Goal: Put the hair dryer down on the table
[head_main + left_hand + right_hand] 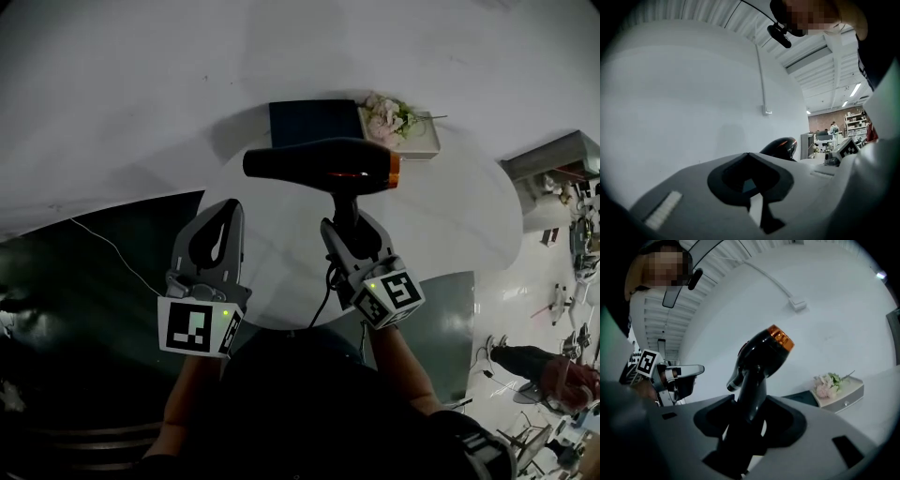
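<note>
- The right hand-held gripper (349, 236) is clamped on the handle of the hair dryer (323, 169). Its jaws press the handle from both sides, low down near where the cord (324, 298) leaves.
- The handle runs from the gripper toward the far side. The barrel sits across its far end with its long axis left to right, the orange-ringed end to the right.
- The round white desk (459, 220) lies below the dryer, so the coming move is judged to be a plain lowering. Bare desk shows to the right of the barrel and on its near side.
- The left hand-held gripper (223, 230) is empty with its jaws together, just left of the dryer (it has no part in the carry).
- From the head view I cannot tell how far the dryer is above the desk. The right gripper view shows it raised against the wall, with a flower box (836, 387) on the far desk edge.
- The left gripper view catches only the barrel's rounded end.
</note>
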Tool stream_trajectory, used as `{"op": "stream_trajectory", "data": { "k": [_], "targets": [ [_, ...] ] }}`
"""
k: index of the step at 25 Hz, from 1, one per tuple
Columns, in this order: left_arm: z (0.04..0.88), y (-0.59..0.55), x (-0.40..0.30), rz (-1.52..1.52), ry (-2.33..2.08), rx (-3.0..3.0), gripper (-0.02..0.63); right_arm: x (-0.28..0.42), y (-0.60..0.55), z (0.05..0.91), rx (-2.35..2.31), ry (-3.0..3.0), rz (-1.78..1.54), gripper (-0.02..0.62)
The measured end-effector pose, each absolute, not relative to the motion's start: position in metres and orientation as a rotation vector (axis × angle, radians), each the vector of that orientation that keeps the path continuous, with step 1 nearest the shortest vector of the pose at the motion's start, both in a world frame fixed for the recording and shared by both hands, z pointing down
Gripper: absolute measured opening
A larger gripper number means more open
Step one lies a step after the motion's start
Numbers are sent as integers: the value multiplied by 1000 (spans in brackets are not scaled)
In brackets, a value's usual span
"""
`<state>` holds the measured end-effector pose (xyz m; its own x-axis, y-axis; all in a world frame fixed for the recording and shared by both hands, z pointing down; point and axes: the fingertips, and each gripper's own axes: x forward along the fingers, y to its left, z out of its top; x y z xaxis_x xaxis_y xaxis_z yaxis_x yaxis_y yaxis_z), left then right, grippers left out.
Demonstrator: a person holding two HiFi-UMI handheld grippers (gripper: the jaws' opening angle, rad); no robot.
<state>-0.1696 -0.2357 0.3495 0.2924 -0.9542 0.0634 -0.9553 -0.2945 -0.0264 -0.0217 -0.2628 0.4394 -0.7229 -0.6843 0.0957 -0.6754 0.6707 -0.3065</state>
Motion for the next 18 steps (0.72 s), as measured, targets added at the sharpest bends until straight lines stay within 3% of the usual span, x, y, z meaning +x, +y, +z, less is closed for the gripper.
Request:
{"op": "stream_trajectory", "data": {
  "k": [18],
  "targets": [
    [382,-266,-158,223,-1852,2386,12,-16,-312,585,-1165,2968,-962,215]
  ]
}}
